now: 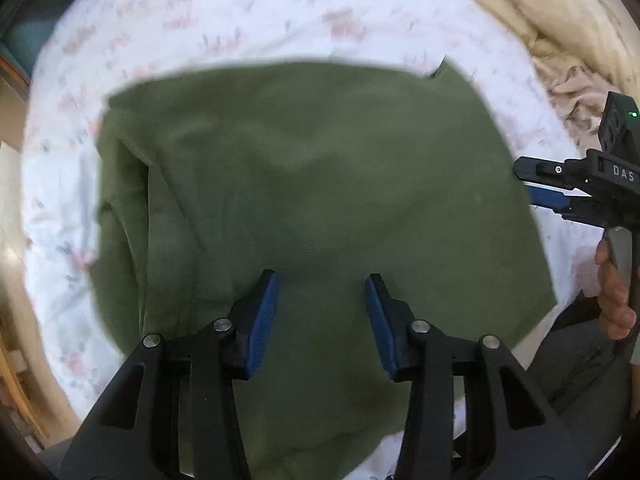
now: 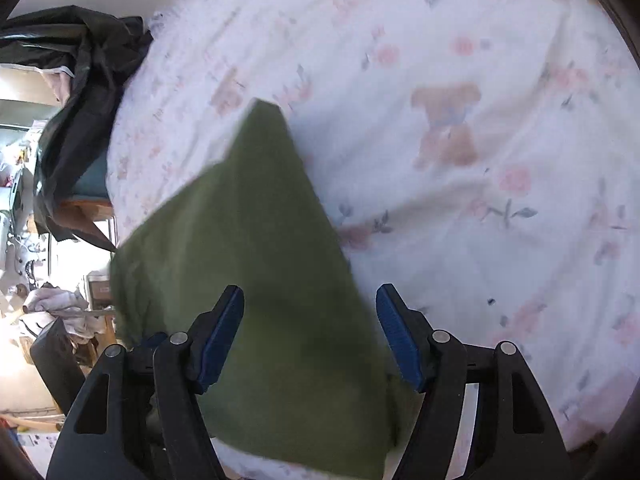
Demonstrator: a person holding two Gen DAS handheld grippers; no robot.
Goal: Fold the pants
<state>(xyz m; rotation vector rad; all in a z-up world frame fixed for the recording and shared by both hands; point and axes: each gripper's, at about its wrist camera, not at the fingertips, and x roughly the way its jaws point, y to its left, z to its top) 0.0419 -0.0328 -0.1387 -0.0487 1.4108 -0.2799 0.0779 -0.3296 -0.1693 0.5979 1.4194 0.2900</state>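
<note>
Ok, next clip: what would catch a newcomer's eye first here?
The green pants, folded into a flat block, lie on the white floral bedsheet and fill the middle of both views. Above them hang the left gripper and right gripper, blue-padded jaws apart, holding nothing. A teddy-bear print marks the sheet to the pants' right.

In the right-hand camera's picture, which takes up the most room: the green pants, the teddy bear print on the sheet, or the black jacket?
1. Green pants, though nearest the camera.
2. Black jacket, partly cut off by the picture's edge.
3. Teddy bear print, clearly smallest.
</note>
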